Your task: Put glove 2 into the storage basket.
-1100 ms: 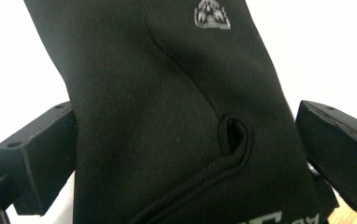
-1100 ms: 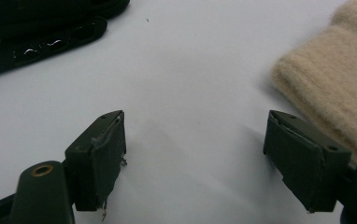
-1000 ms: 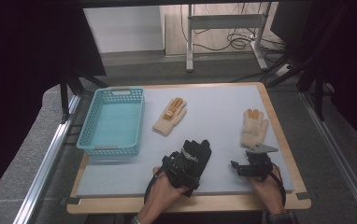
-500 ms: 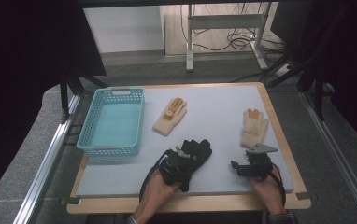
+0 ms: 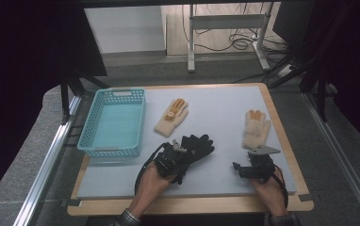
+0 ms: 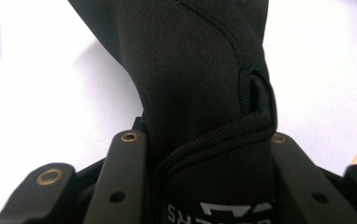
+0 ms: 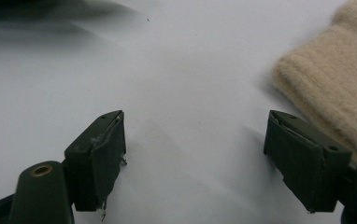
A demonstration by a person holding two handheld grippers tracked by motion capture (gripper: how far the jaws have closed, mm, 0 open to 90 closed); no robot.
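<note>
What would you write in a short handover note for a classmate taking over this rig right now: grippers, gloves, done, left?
Left gripper: shut on the black glove at its cuff, near the table's front.
Right gripper: open, holding nothing, just short of the right cream glove.
The other cream glove lies beside the blue basket.
Done: black glove gripped.
Left, probably: all three gloves into the basket; none is in it yet.

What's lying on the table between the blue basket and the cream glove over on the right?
In the high view, another cream glove with orange fingertips lies between the blue basket and the right cream glove, on the grey mat.
</note>
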